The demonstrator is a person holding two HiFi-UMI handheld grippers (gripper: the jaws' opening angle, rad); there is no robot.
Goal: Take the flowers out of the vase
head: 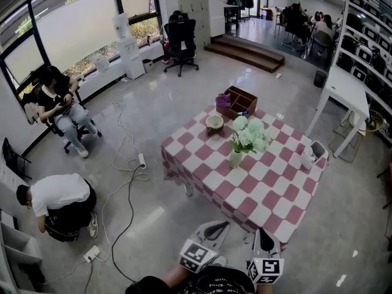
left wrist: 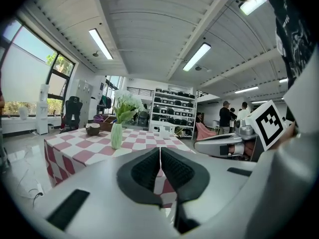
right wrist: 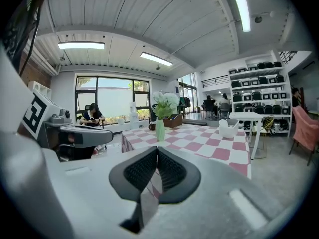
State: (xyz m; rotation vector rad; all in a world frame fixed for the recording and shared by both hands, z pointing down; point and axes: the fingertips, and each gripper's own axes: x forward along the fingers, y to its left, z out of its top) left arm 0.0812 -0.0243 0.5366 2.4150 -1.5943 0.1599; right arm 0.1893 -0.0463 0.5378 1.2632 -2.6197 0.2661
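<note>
A pale green vase [head: 236,158] stands upright near the middle of the checked table [head: 269,192], holding white flowers [head: 249,133] with green leaves. The vase [left wrist: 116,135] shows left of centre in the left gripper view, and the vase [right wrist: 160,130] is straight ahead in the right gripper view. My left gripper [head: 215,229] and right gripper [head: 264,240] hang side by side just short of the table's near edge, both well away from the vase. The left gripper [left wrist: 160,149] has its jaws pressed together with nothing between them. The right gripper [right wrist: 157,151] is shut and empty too.
On the table's far side are a brown bowl [head: 214,124], a wooden box [head: 240,101] and a purple object [head: 223,101]; a white container [head: 314,153] sits at its right edge. Cables [head: 125,182] lie on the floor at left, near a crouching person [head: 58,204].
</note>
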